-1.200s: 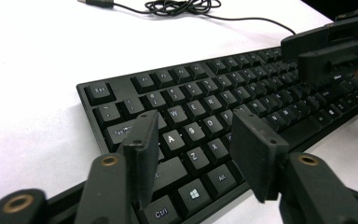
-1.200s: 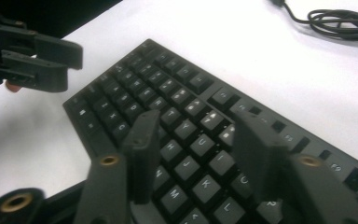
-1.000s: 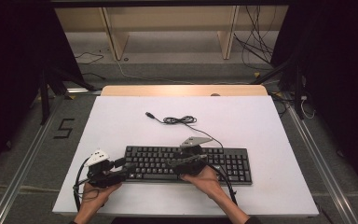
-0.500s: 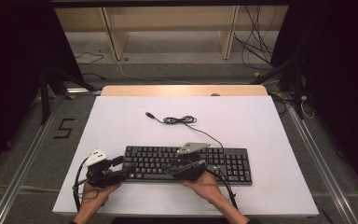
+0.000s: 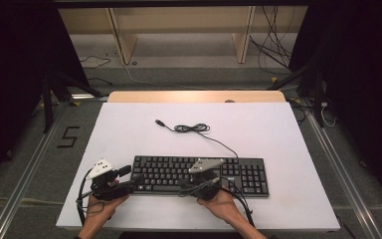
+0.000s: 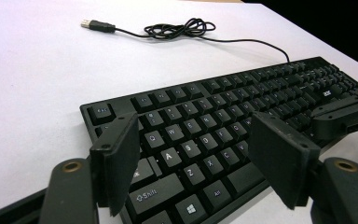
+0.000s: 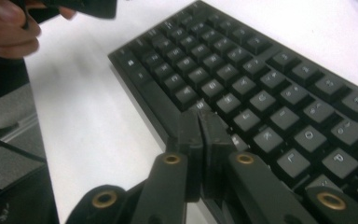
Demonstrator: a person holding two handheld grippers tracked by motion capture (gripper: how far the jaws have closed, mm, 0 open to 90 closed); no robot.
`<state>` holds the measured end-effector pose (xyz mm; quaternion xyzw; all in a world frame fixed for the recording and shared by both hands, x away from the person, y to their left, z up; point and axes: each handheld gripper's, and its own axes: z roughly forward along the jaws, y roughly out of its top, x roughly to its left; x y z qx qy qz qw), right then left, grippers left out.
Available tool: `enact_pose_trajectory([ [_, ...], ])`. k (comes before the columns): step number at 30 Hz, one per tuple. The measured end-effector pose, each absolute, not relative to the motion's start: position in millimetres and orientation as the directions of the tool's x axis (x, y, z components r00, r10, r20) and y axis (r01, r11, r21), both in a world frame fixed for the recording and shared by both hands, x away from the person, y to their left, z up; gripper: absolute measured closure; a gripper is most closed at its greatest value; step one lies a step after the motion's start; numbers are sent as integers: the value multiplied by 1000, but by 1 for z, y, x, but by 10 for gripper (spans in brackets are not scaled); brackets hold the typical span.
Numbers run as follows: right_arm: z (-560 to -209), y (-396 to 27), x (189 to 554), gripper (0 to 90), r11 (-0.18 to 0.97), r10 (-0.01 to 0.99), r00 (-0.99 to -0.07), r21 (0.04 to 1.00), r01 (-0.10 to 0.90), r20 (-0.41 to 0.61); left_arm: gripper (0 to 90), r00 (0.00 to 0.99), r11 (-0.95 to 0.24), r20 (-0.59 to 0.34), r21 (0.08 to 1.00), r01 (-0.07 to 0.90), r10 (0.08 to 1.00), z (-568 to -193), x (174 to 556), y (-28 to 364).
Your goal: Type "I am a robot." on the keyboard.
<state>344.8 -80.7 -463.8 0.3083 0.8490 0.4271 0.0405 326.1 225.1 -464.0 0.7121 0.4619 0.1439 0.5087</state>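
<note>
Jaws of right gripper (image 7: 199, 122) together over keyboard (image 7: 261, 88)

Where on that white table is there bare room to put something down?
Free: the far strip of the table beyond the coiled cable, and the right side past the keyboard. Crowded: the near edge, where the left hand-held gripper and right hand-held gripper work.

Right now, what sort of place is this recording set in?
Probably a lab recording bay: a white table with a lone keyboard, dark curtains on both sides, loose cables on the floor.
</note>
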Motion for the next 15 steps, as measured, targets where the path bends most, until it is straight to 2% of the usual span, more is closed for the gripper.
enact_pose_trajectory([
  [15,-476,-82,346,900,480,579,-798,721,500,167,310,560,-67,-258,867,494,787,-464,325,223],
])
